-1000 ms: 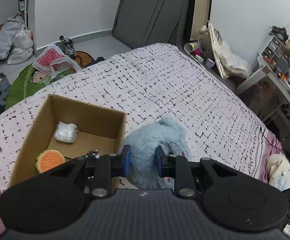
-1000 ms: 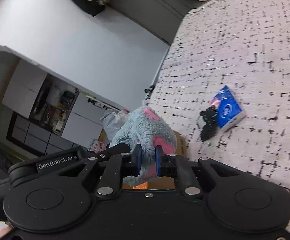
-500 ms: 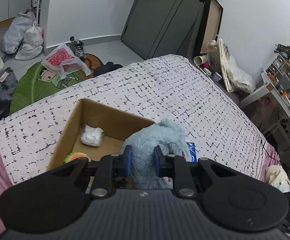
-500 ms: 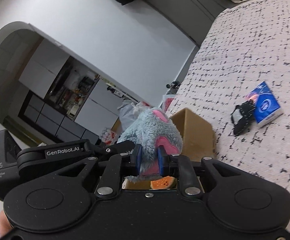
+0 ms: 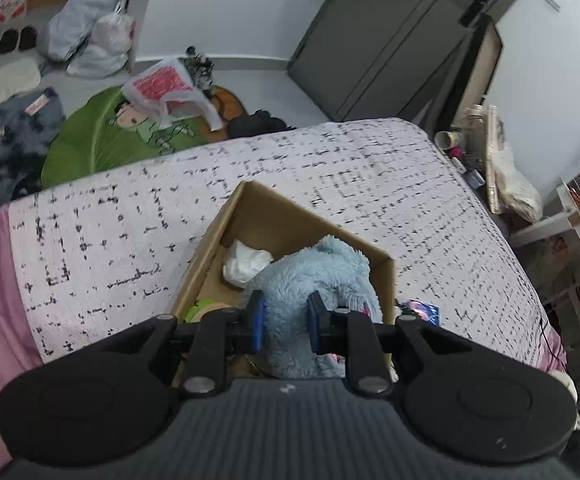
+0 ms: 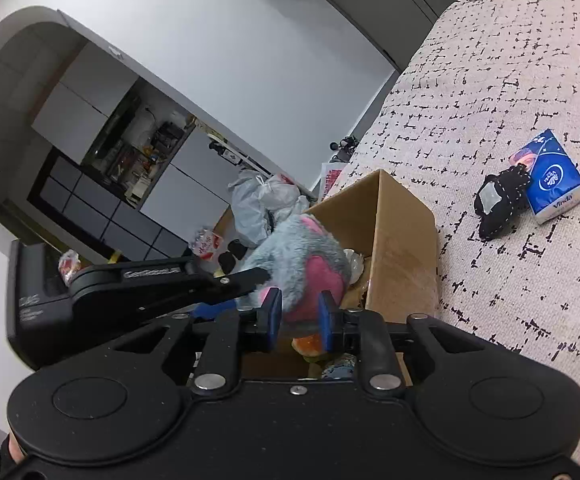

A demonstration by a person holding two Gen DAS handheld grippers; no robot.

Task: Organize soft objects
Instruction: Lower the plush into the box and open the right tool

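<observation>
Holding the fluffy blue toy (image 5: pixel 313 280) over the cardboard box (image 5: pixel 250 208), both the left gripper (image 5: pixel 286 322) and right gripper (image 6: pixel 299 316) squeeze it so it can drop inside.

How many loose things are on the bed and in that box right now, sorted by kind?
Plush toys: 1, the blue plush held by the left gripper and right gripper over the cardboard box.
White wads: 1.
Fruit toys: 1.
Tissue packs: 1.
Black pouches: 1.
Total: 5.
</observation>
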